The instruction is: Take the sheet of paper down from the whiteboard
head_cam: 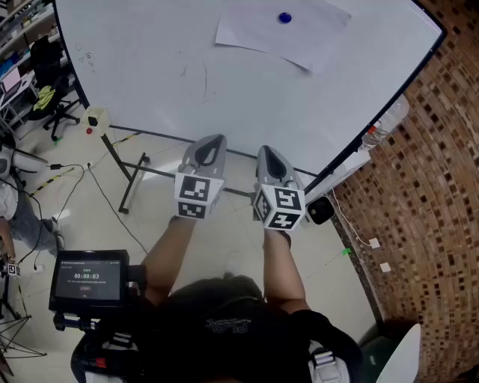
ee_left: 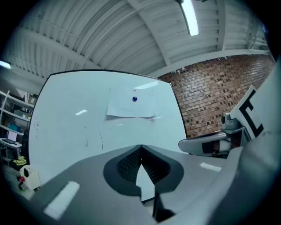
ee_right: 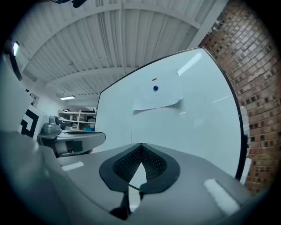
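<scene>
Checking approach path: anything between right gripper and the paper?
Right gripper view: nothing between right gripper and sheet of paper, just bare whiteboard.

Bright, even light from a ceiling tube (ee_left: 189, 17); fisheye edges curve and darken.

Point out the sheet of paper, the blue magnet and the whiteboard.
sheet of paper (head_cam: 288, 41): head view, middle of the sheet.
blue magnet (head_cam: 284, 17): head view, its centre.
whiteboard (head_cam: 172, 82): head view, bare surface left of the sheet.
</scene>
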